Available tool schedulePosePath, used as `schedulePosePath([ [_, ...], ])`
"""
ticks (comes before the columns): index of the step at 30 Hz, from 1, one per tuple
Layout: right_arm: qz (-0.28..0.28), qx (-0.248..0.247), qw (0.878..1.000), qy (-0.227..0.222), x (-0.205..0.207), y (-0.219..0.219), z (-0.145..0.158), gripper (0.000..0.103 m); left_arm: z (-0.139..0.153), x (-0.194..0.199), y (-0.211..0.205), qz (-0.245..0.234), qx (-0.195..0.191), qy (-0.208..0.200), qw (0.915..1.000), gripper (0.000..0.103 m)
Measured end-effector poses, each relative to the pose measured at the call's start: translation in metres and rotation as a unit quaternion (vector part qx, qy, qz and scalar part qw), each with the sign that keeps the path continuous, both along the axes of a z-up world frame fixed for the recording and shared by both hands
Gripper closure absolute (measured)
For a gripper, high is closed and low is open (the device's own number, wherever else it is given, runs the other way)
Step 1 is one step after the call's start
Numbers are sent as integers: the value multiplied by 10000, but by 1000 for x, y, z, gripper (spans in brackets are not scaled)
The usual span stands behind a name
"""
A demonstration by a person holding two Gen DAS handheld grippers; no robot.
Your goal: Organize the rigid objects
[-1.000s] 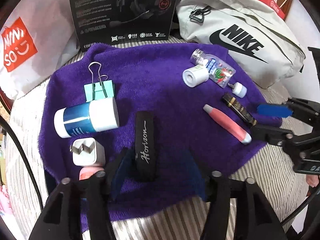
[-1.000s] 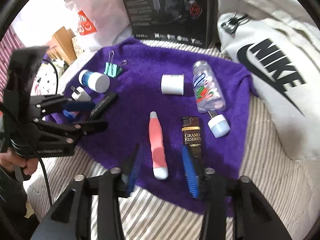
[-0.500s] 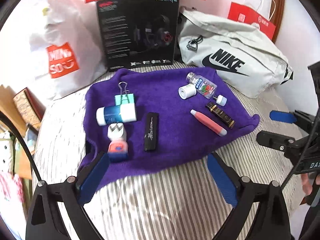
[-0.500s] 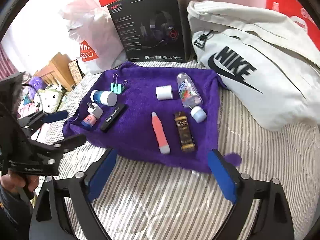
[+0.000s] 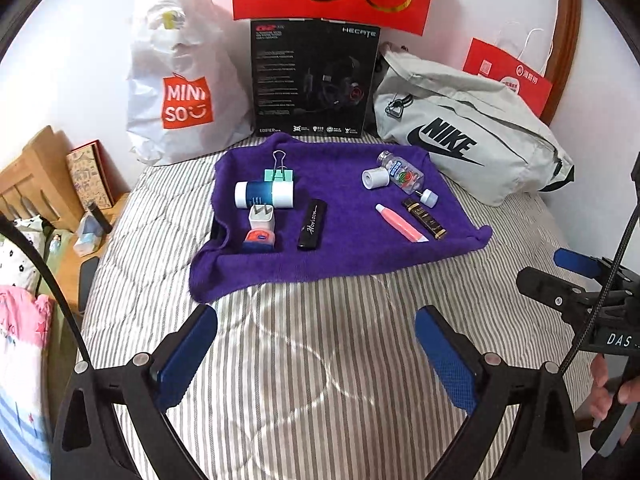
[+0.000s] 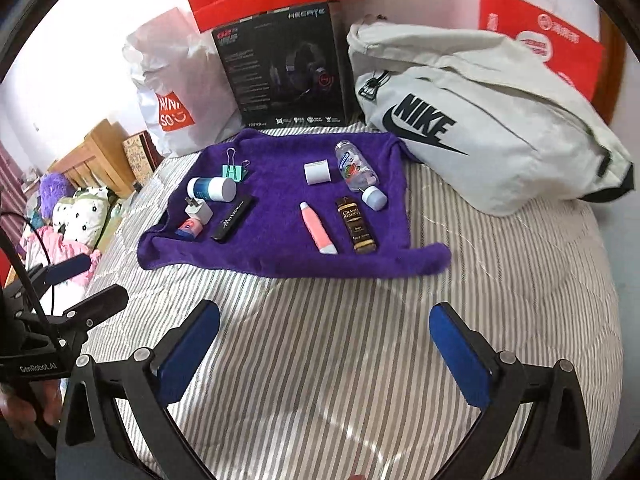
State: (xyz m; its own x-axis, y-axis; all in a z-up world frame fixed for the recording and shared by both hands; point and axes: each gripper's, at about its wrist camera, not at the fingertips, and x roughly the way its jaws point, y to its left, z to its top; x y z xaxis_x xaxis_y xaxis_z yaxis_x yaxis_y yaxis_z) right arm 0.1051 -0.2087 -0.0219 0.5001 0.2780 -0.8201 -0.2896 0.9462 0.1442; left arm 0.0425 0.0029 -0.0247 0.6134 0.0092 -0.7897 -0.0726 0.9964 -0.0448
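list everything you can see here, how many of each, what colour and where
towel: 1, purple, on striped bed
binder clip: 1, teal, towel's left
blue-white tube: 1, left
charger plug: 1, white, left
small tin: 1, red-blue, left front
black case: 1, middle
white cap: 1, right
clear bottle: 1, right
pink tube: 1, right
brown bottle: 1, right
headset box: 1, black, behind
Nike bag: 1, grey
Miniso bag: 1, white
left tool: open, empty
right tool: open, empty
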Motion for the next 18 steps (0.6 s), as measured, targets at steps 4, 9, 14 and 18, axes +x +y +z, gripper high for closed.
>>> schedulePosePath([
  [4, -105, -98, 9999, -68, -19, -3, 9, 0, 10, -12, -4, 13, 248, -96, 9996, 3],
  [9, -205, -160, 9996, -100, -30, -6, 15, 0, 16, -17, -5, 27, 296, -91, 9995, 3],
  [14, -302, -373, 9987, -148, -32, -5, 21, 0, 16, -17, -7, 42, 296, -82, 9995, 3],
  [18, -338, -360, 9987, -154, -30, -5, 26, 0, 20, -16, -5, 92, 213, -69, 9997, 3],
])
